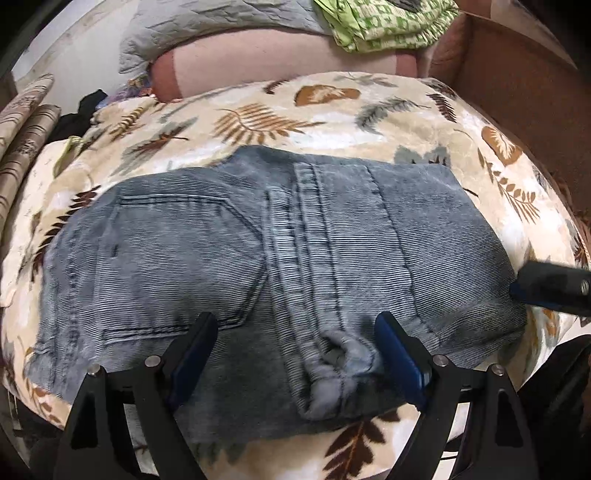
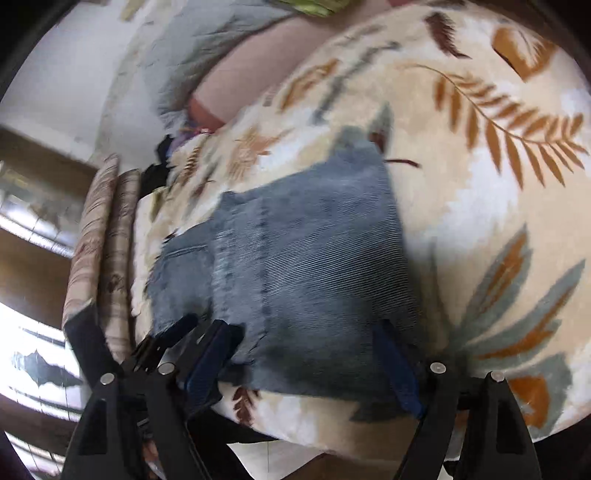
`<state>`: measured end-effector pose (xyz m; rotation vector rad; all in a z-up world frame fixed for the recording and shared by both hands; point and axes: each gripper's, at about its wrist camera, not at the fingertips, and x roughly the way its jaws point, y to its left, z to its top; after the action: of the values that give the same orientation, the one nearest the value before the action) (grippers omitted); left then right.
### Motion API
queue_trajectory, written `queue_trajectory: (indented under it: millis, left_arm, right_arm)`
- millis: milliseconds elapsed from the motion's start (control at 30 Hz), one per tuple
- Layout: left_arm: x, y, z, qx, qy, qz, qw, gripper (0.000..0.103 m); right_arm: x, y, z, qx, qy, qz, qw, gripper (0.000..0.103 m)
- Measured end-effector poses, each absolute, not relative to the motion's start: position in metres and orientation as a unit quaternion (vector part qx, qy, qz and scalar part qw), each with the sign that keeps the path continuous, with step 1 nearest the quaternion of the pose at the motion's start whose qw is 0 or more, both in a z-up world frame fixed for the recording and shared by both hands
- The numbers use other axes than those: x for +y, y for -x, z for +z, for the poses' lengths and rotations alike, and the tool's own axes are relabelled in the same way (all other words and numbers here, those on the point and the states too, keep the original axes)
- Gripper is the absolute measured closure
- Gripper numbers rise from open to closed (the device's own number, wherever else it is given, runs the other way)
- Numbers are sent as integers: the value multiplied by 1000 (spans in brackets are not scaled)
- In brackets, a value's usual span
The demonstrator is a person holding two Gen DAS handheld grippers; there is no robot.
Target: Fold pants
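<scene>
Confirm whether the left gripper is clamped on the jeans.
No. In the left wrist view the left gripper stands open, its fingers spread wide over the folded jeans, pinching nothing.

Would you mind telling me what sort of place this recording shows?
Most likely a bedroom: the jeans lie on a leaf-print blanket, with a pink pillow and crumpled green clothing behind.
</scene>
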<state>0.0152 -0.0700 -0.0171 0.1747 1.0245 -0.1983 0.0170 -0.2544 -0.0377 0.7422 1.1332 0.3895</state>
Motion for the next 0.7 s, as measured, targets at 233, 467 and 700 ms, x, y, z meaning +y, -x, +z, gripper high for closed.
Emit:
queue_trajectory:
  millis: [233,467,700]
  left_arm:
    - [-54,-4,-1,476,-70,-88,872,16]
    - [-23,6,18,457,-46,-54,887,16]
    - [1,8,19,460,-27,-32,887,16]
  right_arm:
    - [-249,-18,-52,527,-338,171,760,20]
    - [-248,-13,-54,514,-327,181,772,20]
    - [-249,-11,-53,513,-318,179,777,19]
